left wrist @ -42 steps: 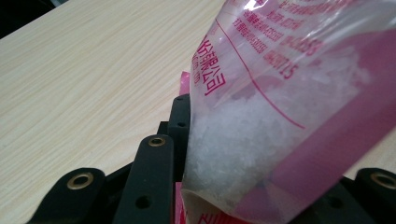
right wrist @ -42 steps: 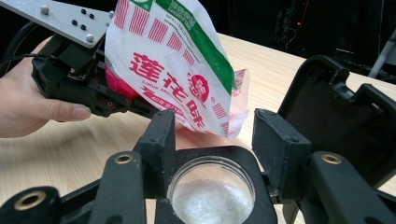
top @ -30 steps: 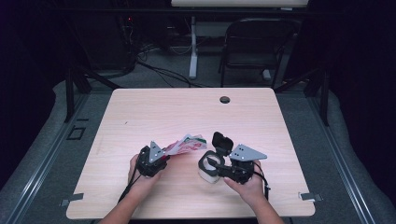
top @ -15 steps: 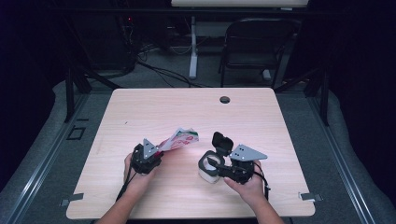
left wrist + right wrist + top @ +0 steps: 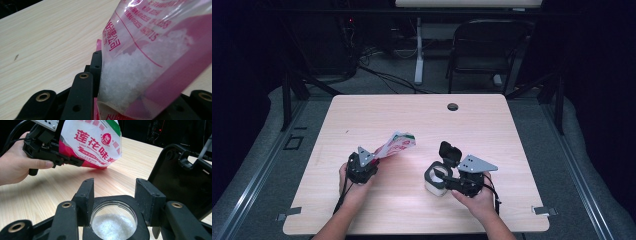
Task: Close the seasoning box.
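My left gripper (image 5: pixel 371 161) pinched the seasoning bag (image 5: pixel 395 145), left of the jar (image 5: pixel 436 178) clamped by my right gripper (image 5: pixel 113 195); that gripper's view showed white crystals inside.

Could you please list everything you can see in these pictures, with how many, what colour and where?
Seasoning bag: one, pink, white and green with red print, holding white crystals, clamped in the left gripper above the table's near left.
Jar: one, clear with a black rim and hinged black lid standing open, white granules inside, near right of the table, clamped in the right gripper.
Table: one, light wood, centre.
Cable hole: one, dark, far edge of the table.
Chair: one, dark, behind the table.
Left gripper: one, black, in the left hand, jaws on the bag.
Right gripper: one, black with grey plate, in the right hand, jaws on the jar.
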`<act>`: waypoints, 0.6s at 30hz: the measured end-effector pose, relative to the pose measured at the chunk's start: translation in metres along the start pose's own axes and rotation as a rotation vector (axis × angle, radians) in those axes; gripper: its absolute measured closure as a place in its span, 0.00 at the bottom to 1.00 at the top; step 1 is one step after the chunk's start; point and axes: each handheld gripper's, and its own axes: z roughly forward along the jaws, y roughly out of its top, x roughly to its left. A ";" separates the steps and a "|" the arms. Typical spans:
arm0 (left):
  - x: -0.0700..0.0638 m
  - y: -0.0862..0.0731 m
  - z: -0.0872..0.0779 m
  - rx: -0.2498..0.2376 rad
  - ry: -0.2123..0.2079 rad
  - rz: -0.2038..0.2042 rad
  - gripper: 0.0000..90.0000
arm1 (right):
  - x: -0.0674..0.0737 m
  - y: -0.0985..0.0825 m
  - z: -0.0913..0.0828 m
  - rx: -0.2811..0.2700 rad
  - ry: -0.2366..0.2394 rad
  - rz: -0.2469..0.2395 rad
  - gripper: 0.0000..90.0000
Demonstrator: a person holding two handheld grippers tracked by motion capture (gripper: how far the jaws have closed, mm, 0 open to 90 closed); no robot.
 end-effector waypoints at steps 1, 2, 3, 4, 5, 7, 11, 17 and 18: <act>0.001 0.000 0.000 0.000 0.006 -0.004 0.79 | 0.000 0.000 0.000 0.001 -0.001 -0.001 0.56; 0.002 -0.001 0.000 0.001 0.014 -0.006 0.79 | 0.000 0.000 0.000 0.000 -0.001 0.000 0.56; 0.003 -0.001 0.000 0.004 0.024 -0.007 0.79 | 0.000 0.000 0.000 0.002 -0.001 -0.001 0.55; 0.005 -0.001 0.000 0.009 0.034 -0.011 0.79 | 0.000 0.000 0.000 0.001 0.000 -0.001 0.55; 0.006 -0.002 0.000 0.011 0.041 -0.016 0.79 | 0.000 0.000 0.000 0.001 0.000 -0.001 0.55; 0.007 -0.002 0.000 0.019 0.069 -0.013 0.79 | 0.000 0.000 0.000 0.000 -0.001 0.001 0.55; 0.008 -0.003 0.001 0.025 0.080 0.003 0.79 | 0.000 0.000 0.000 0.000 -0.002 0.000 0.56; 0.005 -0.004 0.005 0.045 0.080 0.033 0.78 | 0.000 0.000 0.000 0.006 0.000 -0.005 0.55; 0.005 -0.004 0.005 0.051 0.081 0.038 0.78 | 0.001 0.000 0.000 0.004 0.002 -0.003 0.56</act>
